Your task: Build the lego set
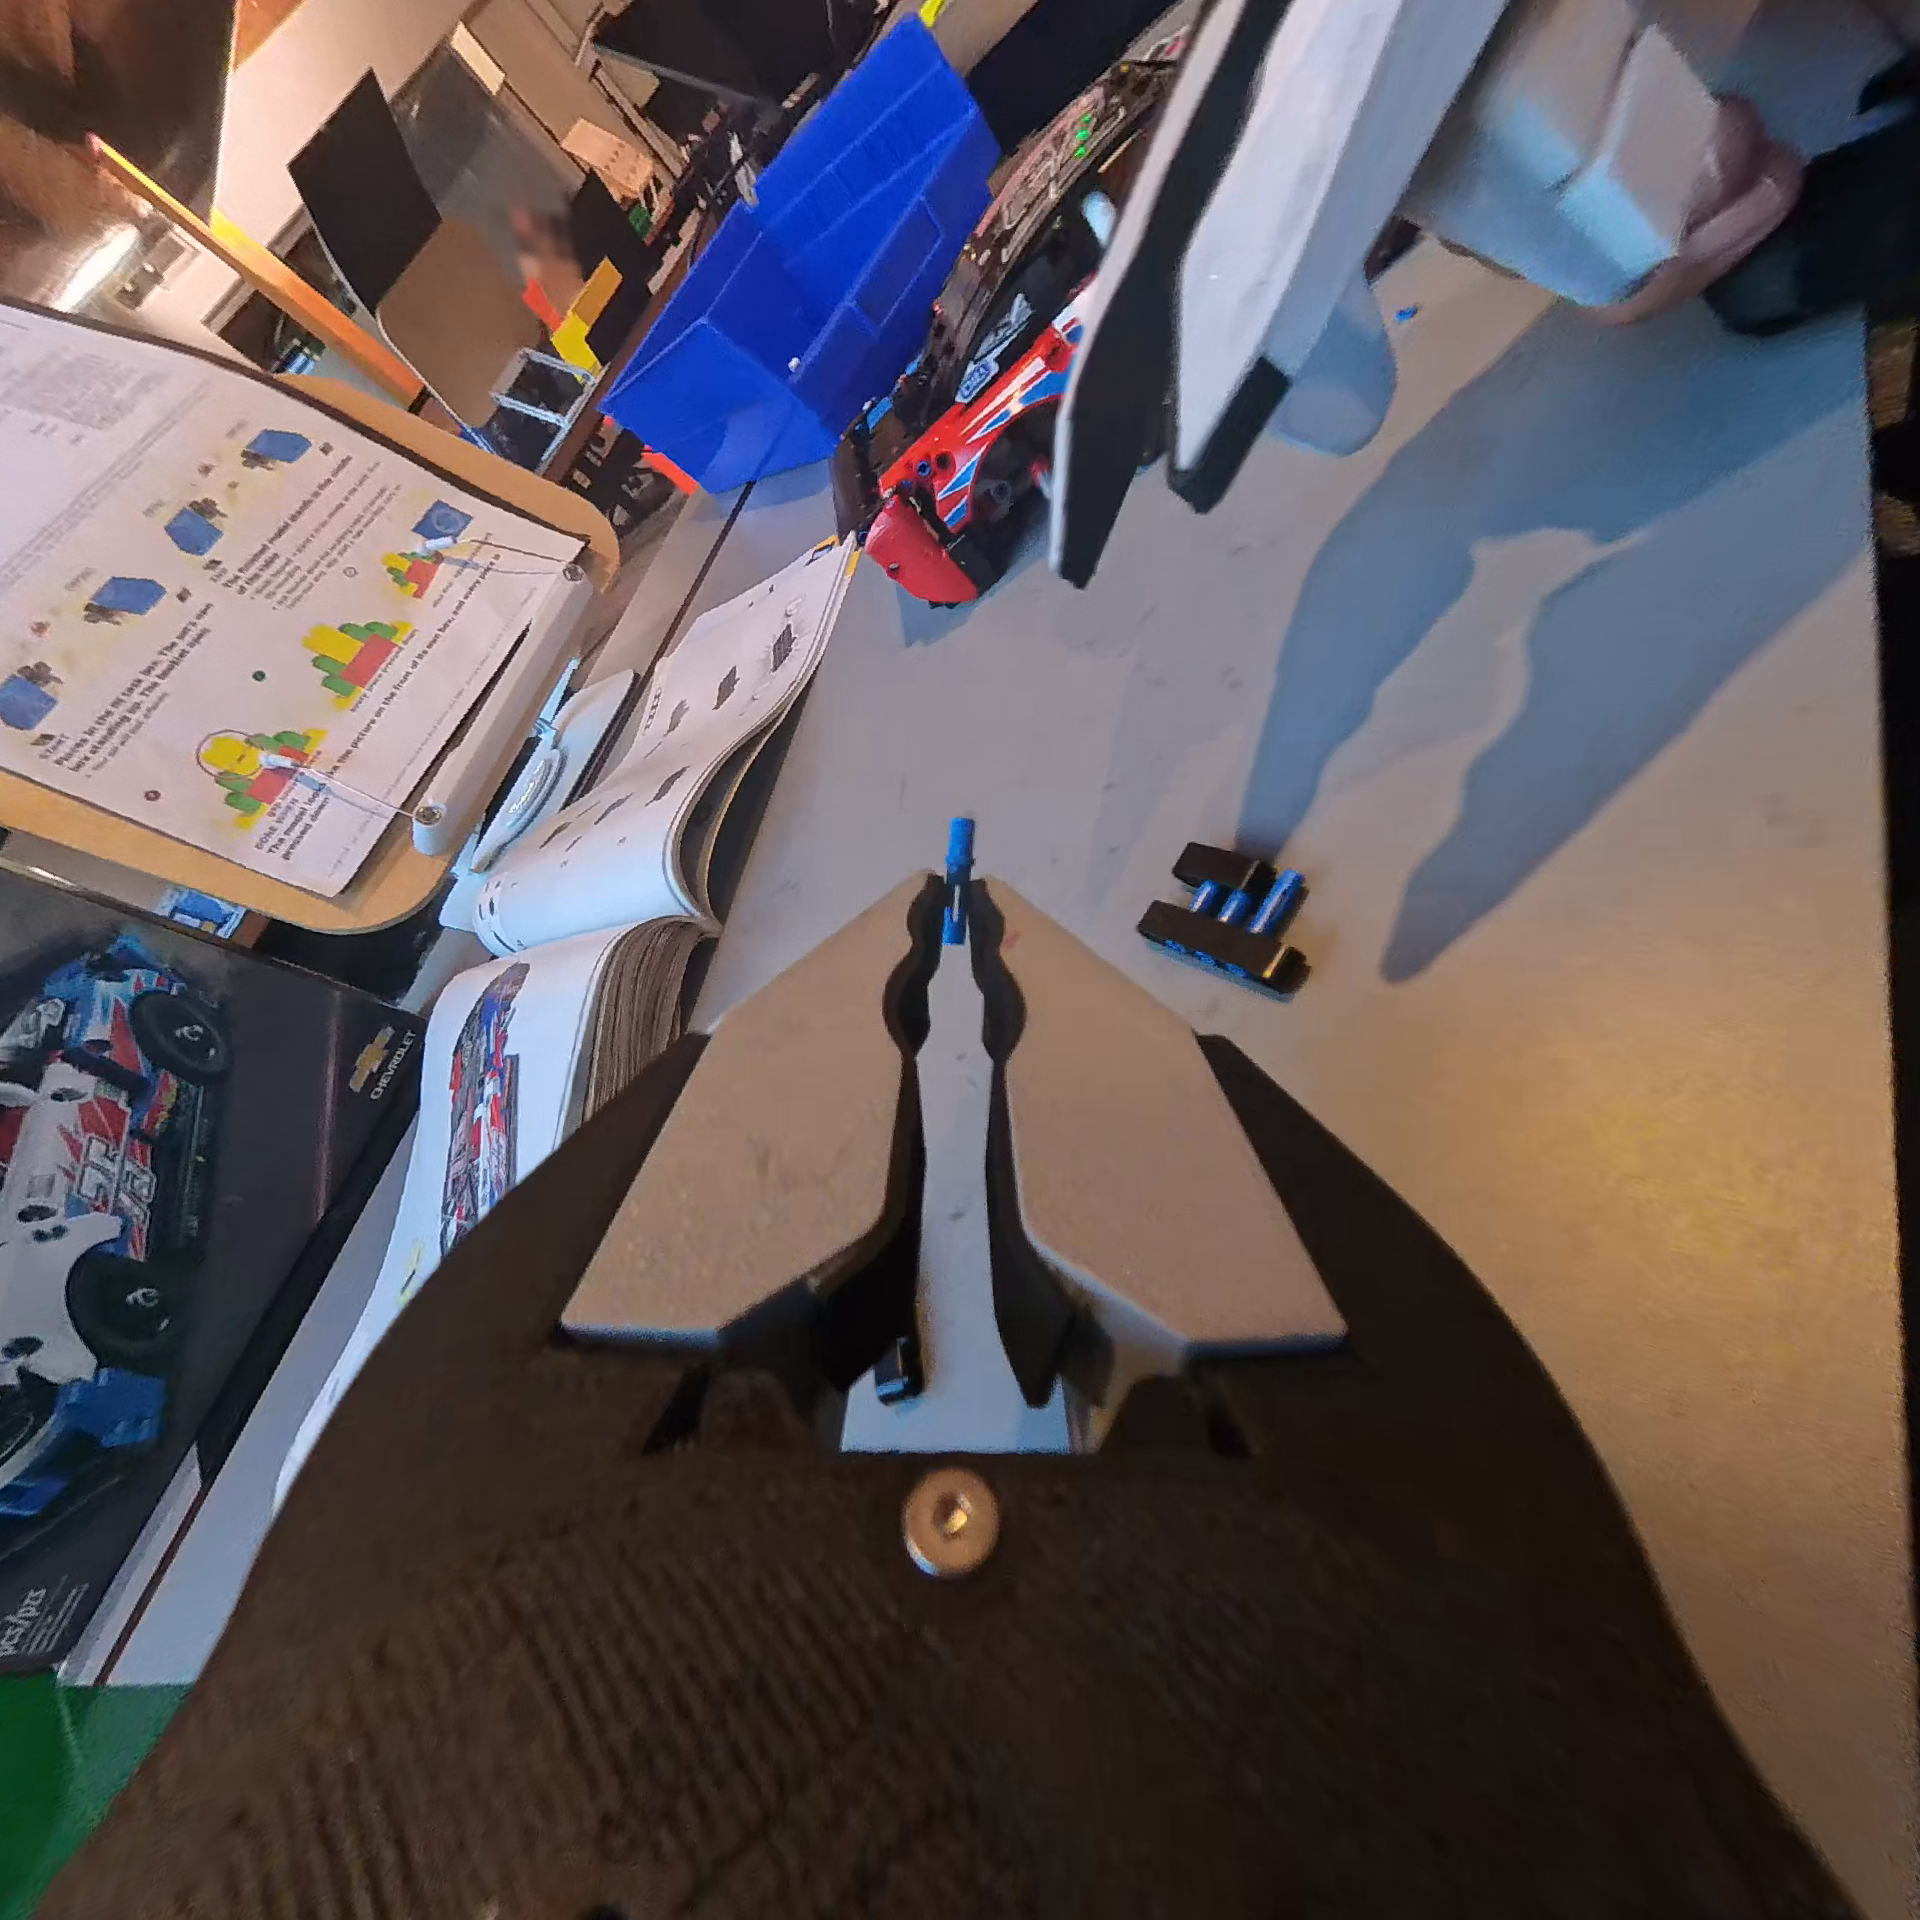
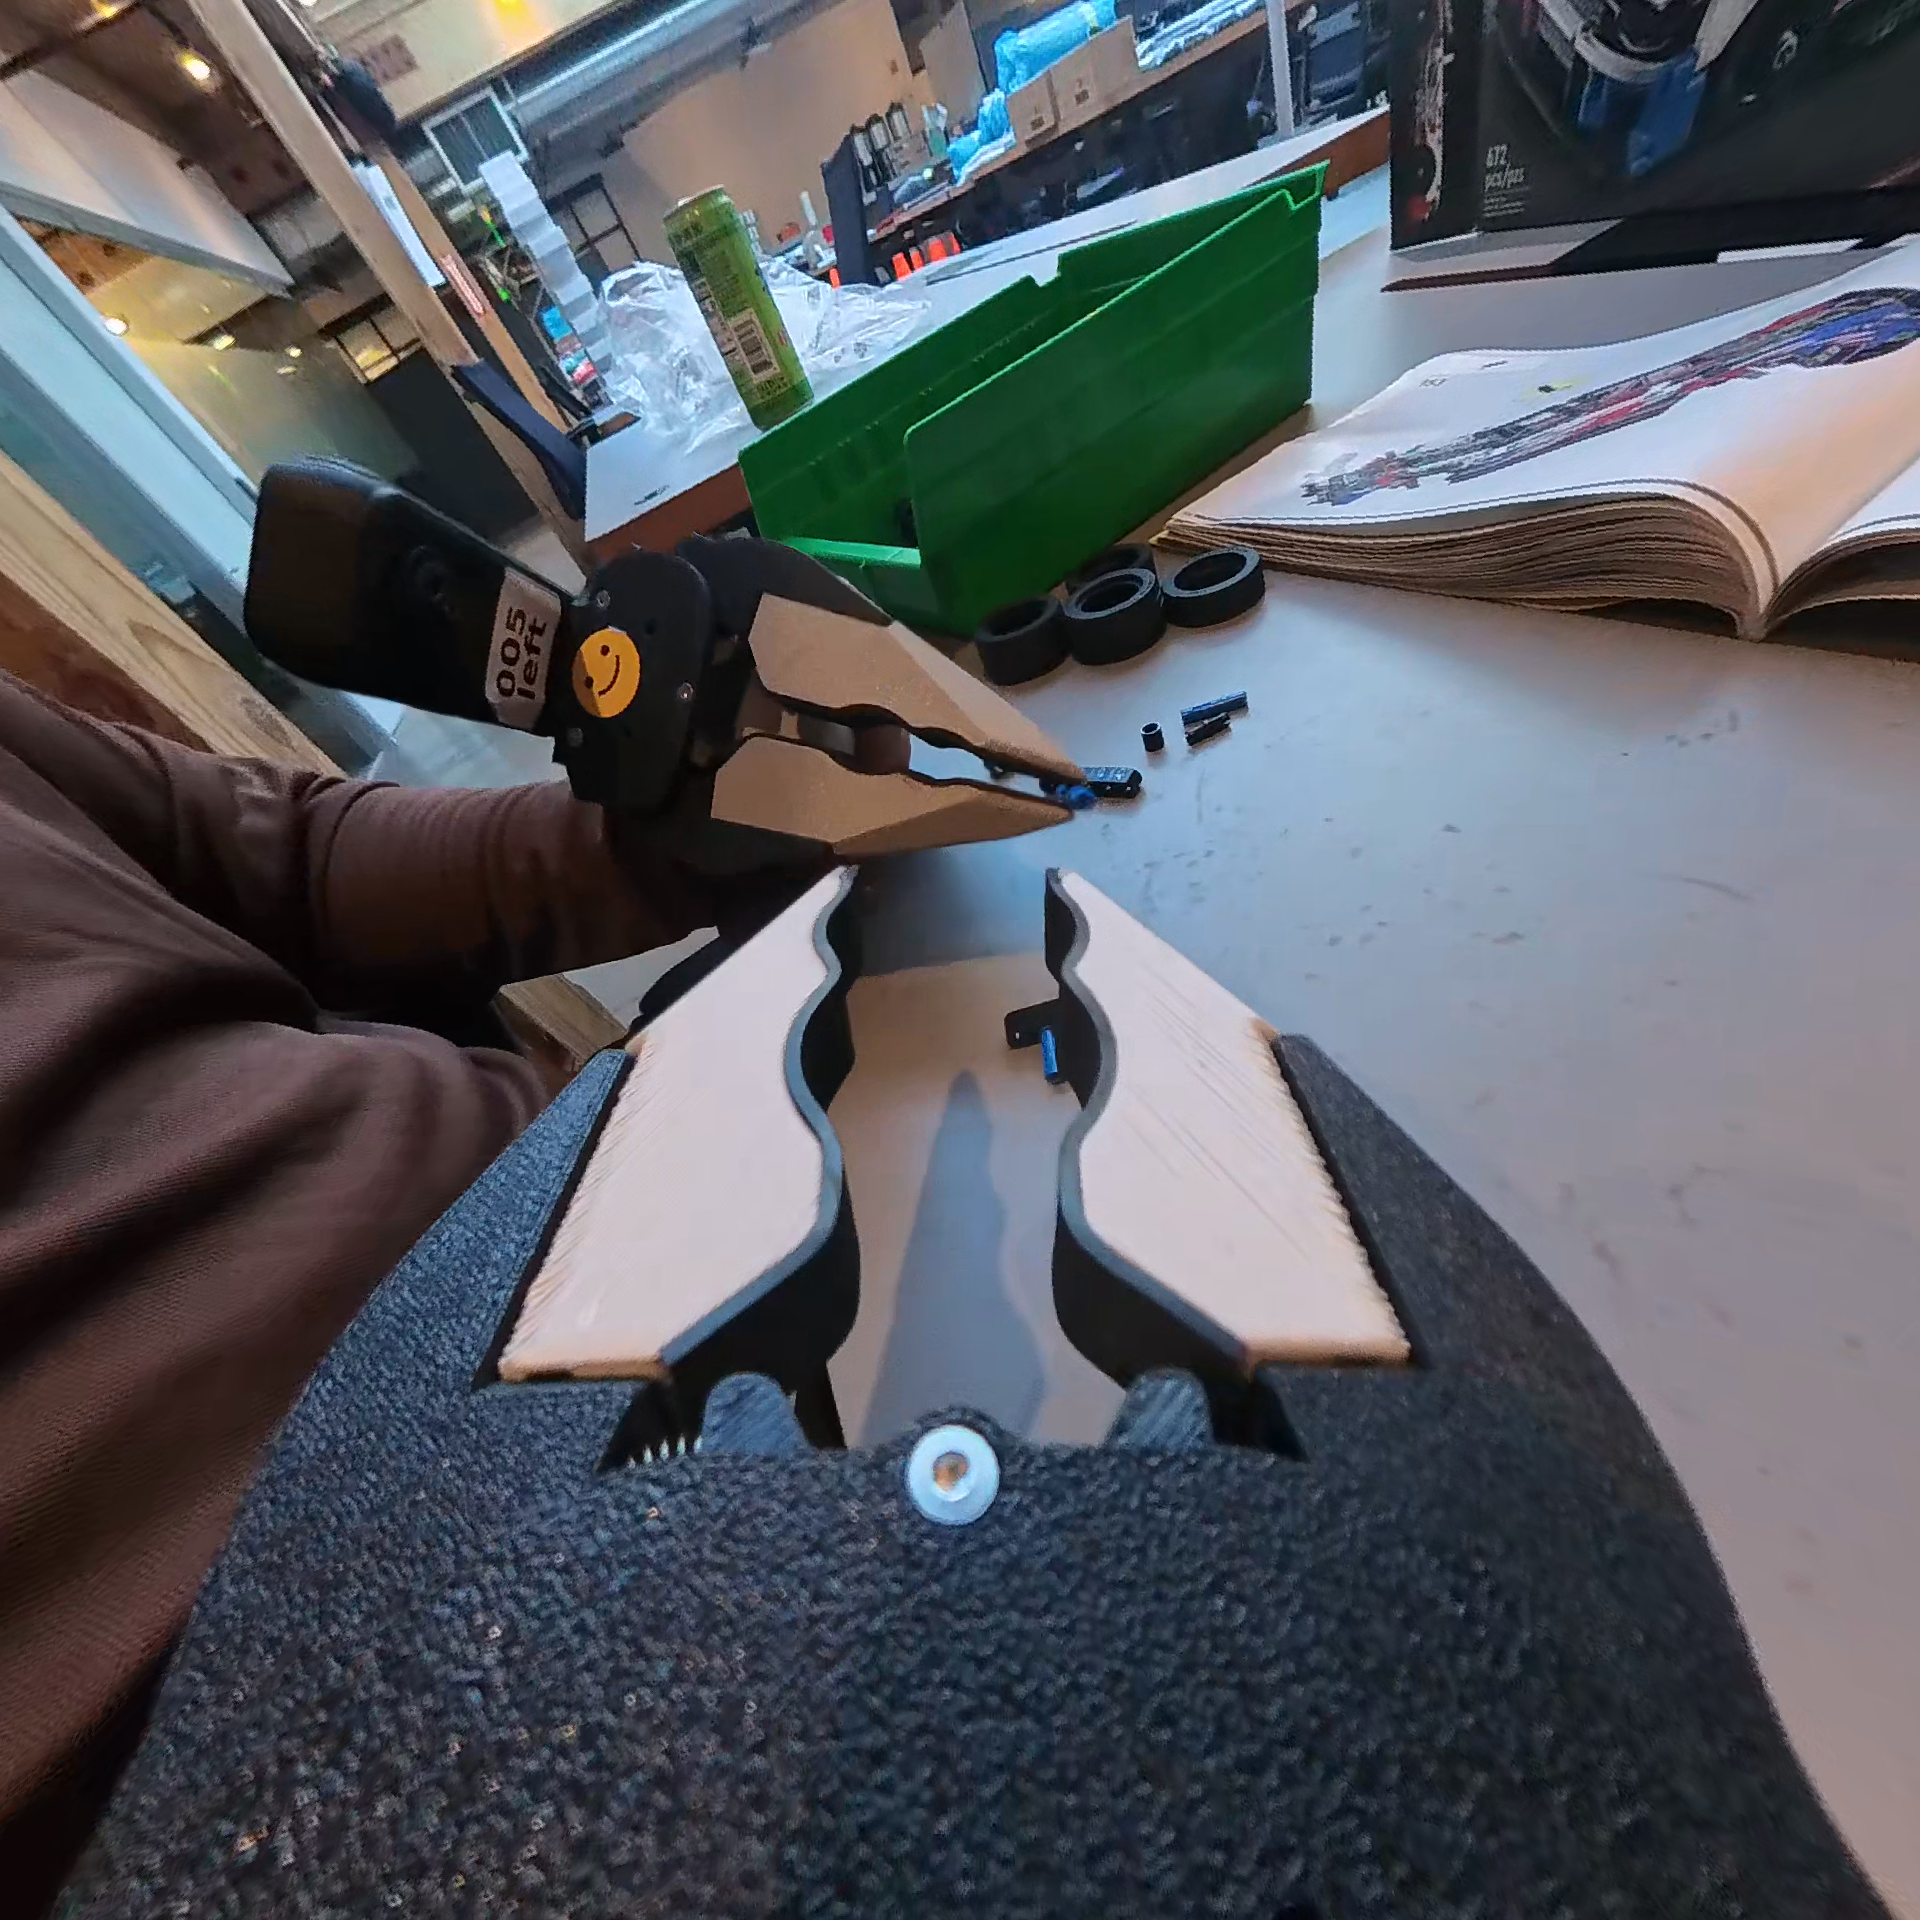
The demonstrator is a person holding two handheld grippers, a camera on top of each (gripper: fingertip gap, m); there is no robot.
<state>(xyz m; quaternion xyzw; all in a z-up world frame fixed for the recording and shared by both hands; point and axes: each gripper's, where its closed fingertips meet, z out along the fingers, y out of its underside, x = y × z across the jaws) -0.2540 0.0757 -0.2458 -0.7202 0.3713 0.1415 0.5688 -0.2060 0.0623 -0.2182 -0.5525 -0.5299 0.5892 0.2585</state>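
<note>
Nipped at the left gripper (image 1: 958, 902) tips, the blue pin (image 1: 958, 881) juts forward; line it squarely with the black beam assembly (image 1: 1226, 930) lying just beside; right gripper (image 2: 951, 883) hangs empty, jaws wide.

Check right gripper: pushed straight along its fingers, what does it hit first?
Probably the left gripper, which crosses just beyond the open right gripper and pinches a small blue plastic pin. Depth is unclear; it could pass underneath onto bare grey tabletop.
</note>
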